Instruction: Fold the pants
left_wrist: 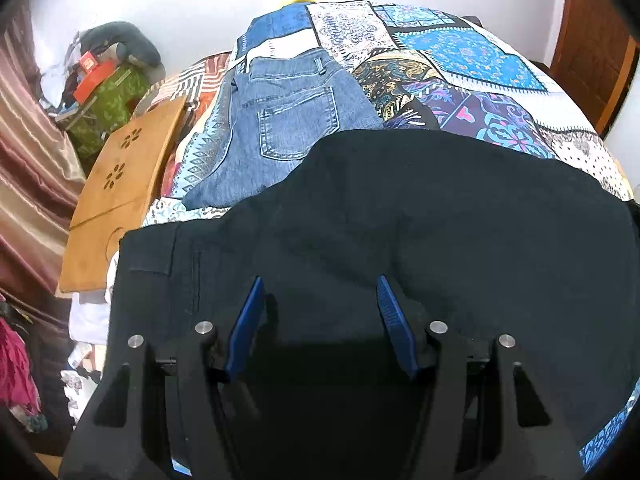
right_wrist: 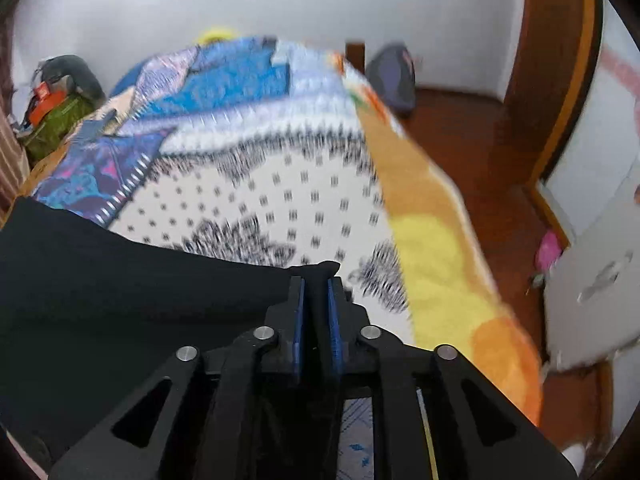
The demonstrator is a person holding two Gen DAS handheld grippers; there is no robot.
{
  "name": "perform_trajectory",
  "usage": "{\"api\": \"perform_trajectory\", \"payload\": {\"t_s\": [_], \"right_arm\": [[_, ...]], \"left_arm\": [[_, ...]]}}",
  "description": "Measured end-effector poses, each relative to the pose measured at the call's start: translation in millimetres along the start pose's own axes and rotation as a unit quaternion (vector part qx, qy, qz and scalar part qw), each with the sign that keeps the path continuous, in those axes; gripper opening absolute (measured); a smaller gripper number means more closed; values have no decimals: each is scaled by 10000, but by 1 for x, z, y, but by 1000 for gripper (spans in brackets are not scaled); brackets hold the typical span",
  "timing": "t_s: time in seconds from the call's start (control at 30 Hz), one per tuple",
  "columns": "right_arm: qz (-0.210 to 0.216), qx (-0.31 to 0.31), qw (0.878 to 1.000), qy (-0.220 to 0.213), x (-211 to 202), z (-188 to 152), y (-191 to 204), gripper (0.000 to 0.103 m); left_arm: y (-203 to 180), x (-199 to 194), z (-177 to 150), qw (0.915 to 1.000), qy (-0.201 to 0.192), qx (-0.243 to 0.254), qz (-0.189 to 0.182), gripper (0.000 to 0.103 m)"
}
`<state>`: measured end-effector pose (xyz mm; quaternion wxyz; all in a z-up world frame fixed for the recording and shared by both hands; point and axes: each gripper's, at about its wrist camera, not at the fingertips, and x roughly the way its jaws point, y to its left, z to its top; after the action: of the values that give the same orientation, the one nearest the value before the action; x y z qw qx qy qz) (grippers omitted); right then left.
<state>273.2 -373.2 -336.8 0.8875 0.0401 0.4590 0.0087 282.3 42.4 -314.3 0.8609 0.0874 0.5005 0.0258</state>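
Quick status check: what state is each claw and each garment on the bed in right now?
Left claw: open, over the black pants.
Right claw: shut on the black pants' edge.
Black pants: spread on the bed, not yet folded.
Blue jeans: folded, lying beyond them.

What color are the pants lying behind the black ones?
Light blue denim. The jeans show best in the left wrist view, just beyond the black pants.

The room has bright, even indoor light and soft shadows. The left wrist view is sharp; the right wrist view is blurred beyond the tongs point(right_wrist: 316, 280). Both bend strongly, with dark corners at the edges.
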Motion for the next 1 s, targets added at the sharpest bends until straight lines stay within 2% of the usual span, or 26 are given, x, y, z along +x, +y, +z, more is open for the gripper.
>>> {"api": "perform_trajectory", "payload": {"t_s": [0.07, 0.17, 0.23, 0.27, 0.3, 0.37, 0.5, 0.67, 0.8, 1.0], "right_arm": [[70, 153, 9998, 97, -1, 1, -6, 20], [-7, 223, 9997, 132, -22, 3, -11, 21], [30, 195, 9998, 71, -40, 1, -12, 32], [27, 143, 9999, 21, -52, -2, -12, 41], [10, 109, 9999, -32, -62, -4, -11, 46], [44, 111, 9998, -168, -83, -13, -7, 47], [327, 403, 9985, -145, -105, -39, 0, 50], [669, 1002, 9927, -35, -117, -85, 8, 51], [969, 1546, 9831, 175, -113, -115, 13, 51], [1225, 2220, 9667, 349, -95, -134, 6, 51]], "left_arm": [[-1, -5, 2, 9999, 16, 106, -6, 59], [0, -20, 4, 9996, -67, 63, -248, 59], [0, -34, 6, 9988, -172, -10, -451, 59], [0, -38, 6, 9984, -209, -37, -515, 59], [-2, -44, 7, 9977, -256, -67, -619, 59], [-10, -56, 7, 9965, -334, -37, -765, 59], [-41, -77, 10, 9928, -498, 294, -1045, 59], [-95, -96, 7, 9826, -635, 882, -1505, 64], [-132, -95, 0, 9759, -541, 1251, -1704, 64], [-177, -77, -10, 9688, -267, 1647, -1834, 64]]}}
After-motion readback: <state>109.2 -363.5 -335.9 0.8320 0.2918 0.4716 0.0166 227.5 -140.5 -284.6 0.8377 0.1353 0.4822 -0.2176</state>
